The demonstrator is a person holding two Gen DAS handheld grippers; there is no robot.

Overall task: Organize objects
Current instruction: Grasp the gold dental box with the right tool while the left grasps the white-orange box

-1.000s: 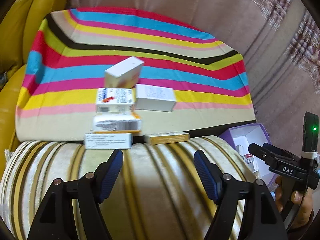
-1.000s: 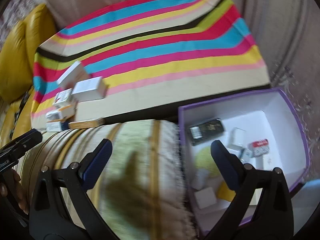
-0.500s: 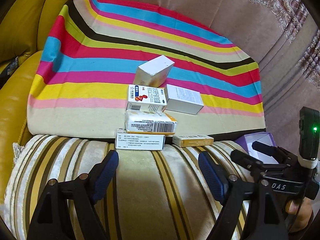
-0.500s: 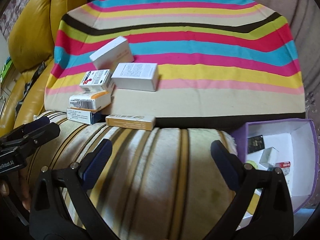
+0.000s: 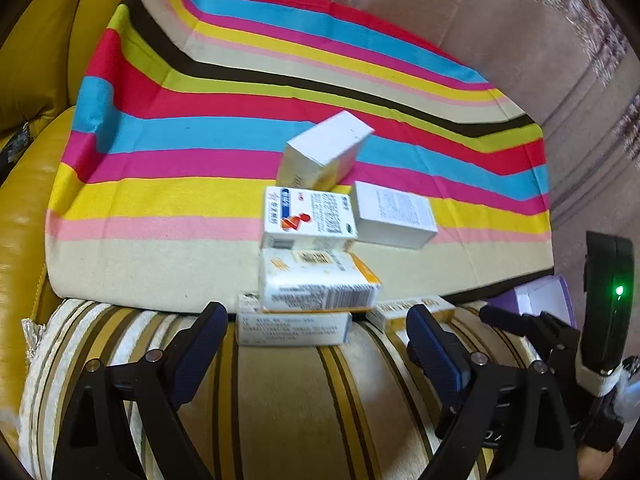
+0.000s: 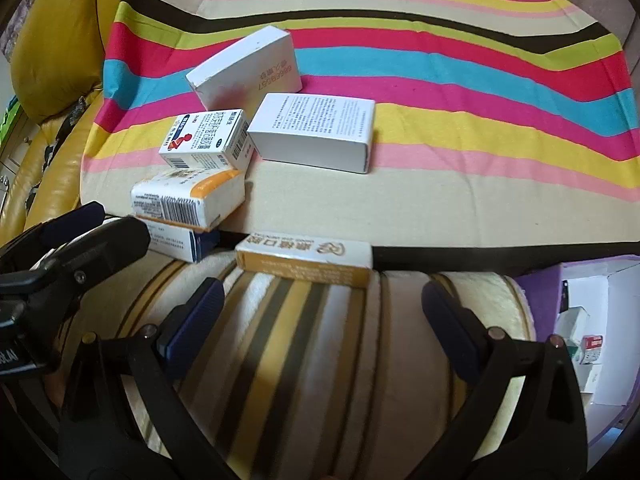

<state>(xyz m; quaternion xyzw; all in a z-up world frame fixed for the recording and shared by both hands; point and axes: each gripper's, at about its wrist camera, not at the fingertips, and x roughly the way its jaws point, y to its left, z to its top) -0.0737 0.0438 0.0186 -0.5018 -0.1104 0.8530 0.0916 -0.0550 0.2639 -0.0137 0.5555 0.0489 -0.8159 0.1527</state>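
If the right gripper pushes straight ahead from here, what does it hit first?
Probably the flat yellow-edged box lying at the striped cushion's far edge, roughly centred between the open right gripper's fingers; depth is uncertain.

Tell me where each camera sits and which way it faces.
Left wrist: on the left gripper, looking forward over a striped cushion at the boxes on the striped cloth; its open fingers show, the right gripper at right.
Right wrist: on the right gripper, facing the same boxes; its open fingers show, the left gripper at left, the purple box at right.
Shared: boxes, cloth, cushion, purple box.
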